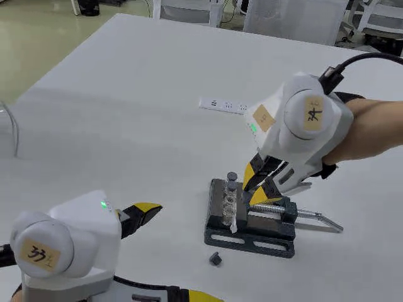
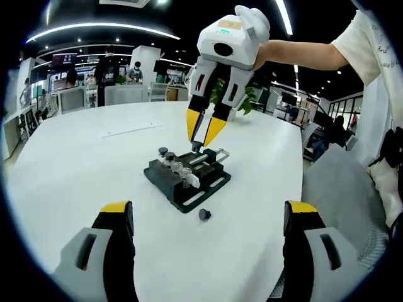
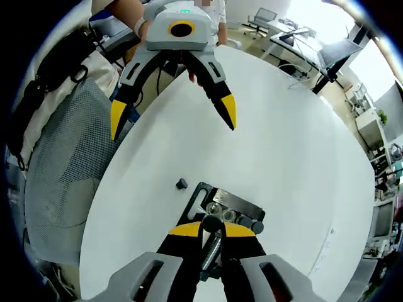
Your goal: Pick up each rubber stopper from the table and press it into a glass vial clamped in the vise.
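Note:
A black vise (image 1: 252,234) clamps a row of glass vials (image 1: 230,204); the far two carry dark stoppers (image 1: 232,178). My right gripper (image 1: 250,187) hovers just right of the row, shut on a dark rubber stopper (image 3: 211,223). In the right gripper view its jaws (image 3: 211,228) hang over the vise (image 3: 204,195) and the open vials (image 3: 219,209). One loose stopper (image 1: 215,258) lies on the table in front of the vise. My left gripper (image 2: 209,211) is held low and open, well short of that loose stopper (image 2: 204,214), with nothing between its jaws.
A white power strip (image 1: 223,105) lies on the table (image 1: 126,113) behind the vise. The vise's screw handle (image 1: 318,218) sticks out to the right. Chairs stand beyond the far edge of the table.

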Motion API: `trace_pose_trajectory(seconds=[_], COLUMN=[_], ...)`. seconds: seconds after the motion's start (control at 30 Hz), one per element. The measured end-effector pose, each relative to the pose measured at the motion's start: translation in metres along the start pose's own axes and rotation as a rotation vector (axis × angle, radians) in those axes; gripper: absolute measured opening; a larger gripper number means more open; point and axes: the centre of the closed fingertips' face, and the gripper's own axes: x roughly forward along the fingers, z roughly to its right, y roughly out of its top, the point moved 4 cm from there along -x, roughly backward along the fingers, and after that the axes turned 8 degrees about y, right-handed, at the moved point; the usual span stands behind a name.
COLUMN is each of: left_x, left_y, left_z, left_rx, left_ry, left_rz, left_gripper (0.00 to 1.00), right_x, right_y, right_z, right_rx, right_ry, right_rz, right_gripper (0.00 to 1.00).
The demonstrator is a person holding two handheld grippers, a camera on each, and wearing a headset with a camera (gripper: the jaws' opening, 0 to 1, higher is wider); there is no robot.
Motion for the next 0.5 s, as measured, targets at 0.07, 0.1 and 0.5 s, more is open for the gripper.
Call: trace_pose_trajectory(seconds=[0.07,0.1,0.5], left_x=[-0.001,-0.002,-0.005], left_y=[-0.001,-0.001,-0.011], left_z=[-0.001,-0.002,-0.006], left_rx=[-0.005,-0.009,-0.048], left_ry=[0.008,0.01,0.035], left_rz=[0.002,0.004,0.008], left_gripper=[0.99,0.99,0.99], right_x=[0.004,0.006,0.018], right_y=[-0.001,-0.001,-0.01], right_z=[0.006,0.008,0.029], right_rx=[-0.005,-0.005,-0.021], right_ry=[0.005,0.007,0.036], right_rz=[-0.007,-0.01,-0.056], right_gripper=[0.06,0.06,0.06])
